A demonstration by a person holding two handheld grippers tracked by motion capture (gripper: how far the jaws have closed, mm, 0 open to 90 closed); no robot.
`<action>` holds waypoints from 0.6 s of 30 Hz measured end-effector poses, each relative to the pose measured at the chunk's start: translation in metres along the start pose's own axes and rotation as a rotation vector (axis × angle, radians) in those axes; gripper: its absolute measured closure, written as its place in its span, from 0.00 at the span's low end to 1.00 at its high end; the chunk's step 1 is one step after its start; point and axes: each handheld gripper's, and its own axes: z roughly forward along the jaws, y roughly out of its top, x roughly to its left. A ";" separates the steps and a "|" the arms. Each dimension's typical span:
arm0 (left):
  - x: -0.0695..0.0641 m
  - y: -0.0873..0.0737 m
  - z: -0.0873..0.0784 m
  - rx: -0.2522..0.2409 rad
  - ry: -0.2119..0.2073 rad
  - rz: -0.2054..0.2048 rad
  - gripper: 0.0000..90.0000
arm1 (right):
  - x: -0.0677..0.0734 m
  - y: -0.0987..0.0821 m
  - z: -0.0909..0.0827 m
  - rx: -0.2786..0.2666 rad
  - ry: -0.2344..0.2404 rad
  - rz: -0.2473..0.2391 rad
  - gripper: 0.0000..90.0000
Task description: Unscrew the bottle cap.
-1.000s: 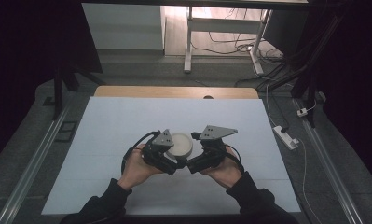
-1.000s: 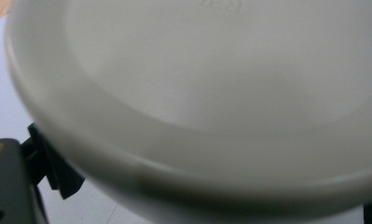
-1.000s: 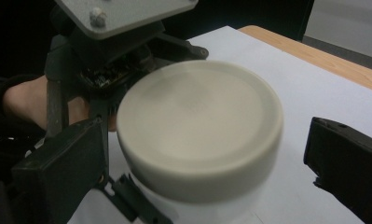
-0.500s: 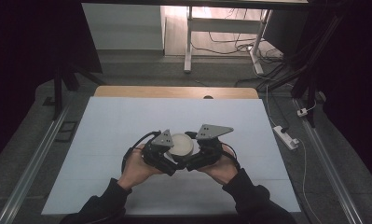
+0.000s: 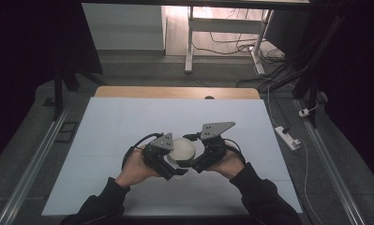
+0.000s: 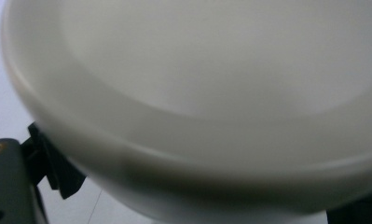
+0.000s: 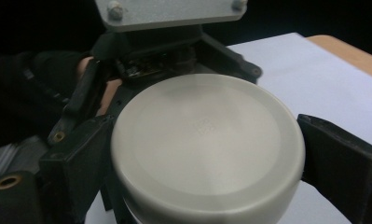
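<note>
A white round container [image 5: 182, 149] is held just above the white table [image 5: 128, 126], between both grippers. My left gripper [image 5: 174, 162] comes at it from the left, my right gripper [image 5: 195, 157] from the right. In the right gripper view my right gripper [image 7: 207, 175] has a black jaw pressed against each side of the container's flat lid-like top [image 7: 202, 140]. The left gripper's grey plate [image 7: 169, 11] faces it from just beyond. In the left gripper view the container's pale body [image 6: 211, 93] is blurred and very close. My left gripper [image 6: 197, 200] has its jaws at the body's lower left and lower right.
The white table surface ends at a wooden strip [image 5: 175, 92] along its far edge. A white power strip [image 5: 287, 137] lies on the floor to the right. Metal rails [image 5: 32, 159] run along both sides, and a desk frame [image 5: 189, 42] with cables stands beyond.
Both hands and the container have drifted slightly toward the person. Both grips look unchanged.
</note>
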 end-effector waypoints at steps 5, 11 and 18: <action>0.001 0.000 0.000 -0.009 0.027 -0.022 0.08 | 0.003 0.000 -0.002 -0.008 -0.056 0.006 0.01; 0.000 0.002 -0.003 -0.016 0.113 -0.070 0.08 | 0.011 0.007 -0.004 -0.034 -0.184 0.092 0.00; -0.002 0.005 -0.003 -0.024 0.122 -0.088 0.08 | 0.022 0.009 0.006 -0.025 -0.271 0.092 0.03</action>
